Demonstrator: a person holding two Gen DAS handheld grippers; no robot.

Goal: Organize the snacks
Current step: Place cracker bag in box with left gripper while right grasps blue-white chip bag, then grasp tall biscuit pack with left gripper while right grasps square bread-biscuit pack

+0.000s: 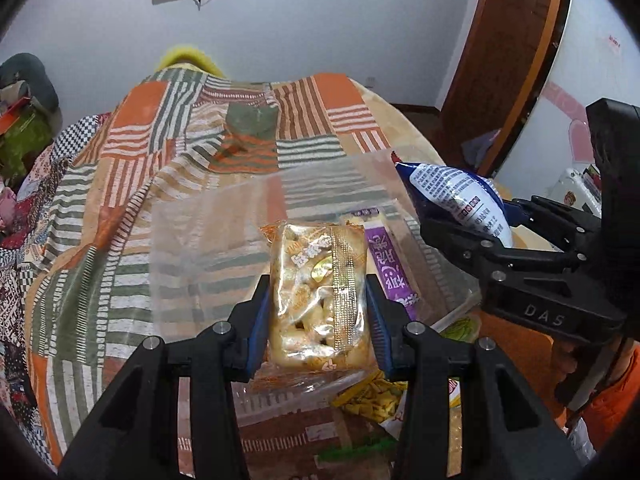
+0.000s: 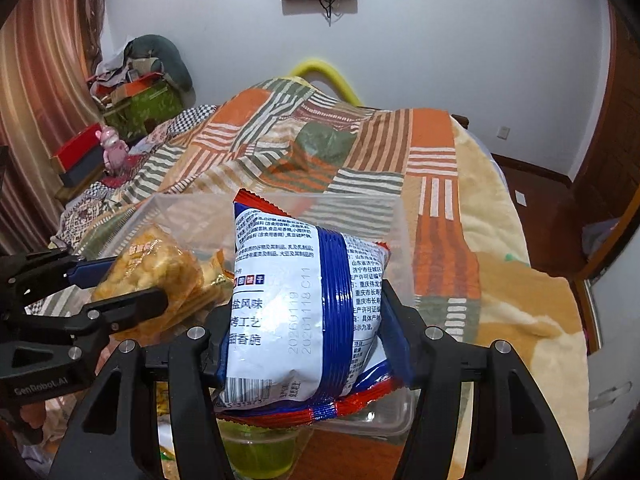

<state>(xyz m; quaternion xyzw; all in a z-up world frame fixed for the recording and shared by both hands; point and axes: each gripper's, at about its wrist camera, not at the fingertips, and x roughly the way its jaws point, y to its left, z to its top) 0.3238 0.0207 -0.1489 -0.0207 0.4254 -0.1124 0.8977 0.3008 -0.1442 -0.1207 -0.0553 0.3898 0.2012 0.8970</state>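
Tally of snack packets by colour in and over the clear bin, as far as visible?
Orange packet, in left gripper: 1
Blue-white packet, in right gripper: 1
Purple packet, in clear bin: 1
Total: 3

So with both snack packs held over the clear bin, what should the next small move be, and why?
Probably lower the left hand-held gripper a little further and let go of the yellow biscuit pack. It hangs over the clear plastic bin, beside the purple pack already inside. The right hand-held gripper, gripping the blue and white snack bag, can follow afterwards.
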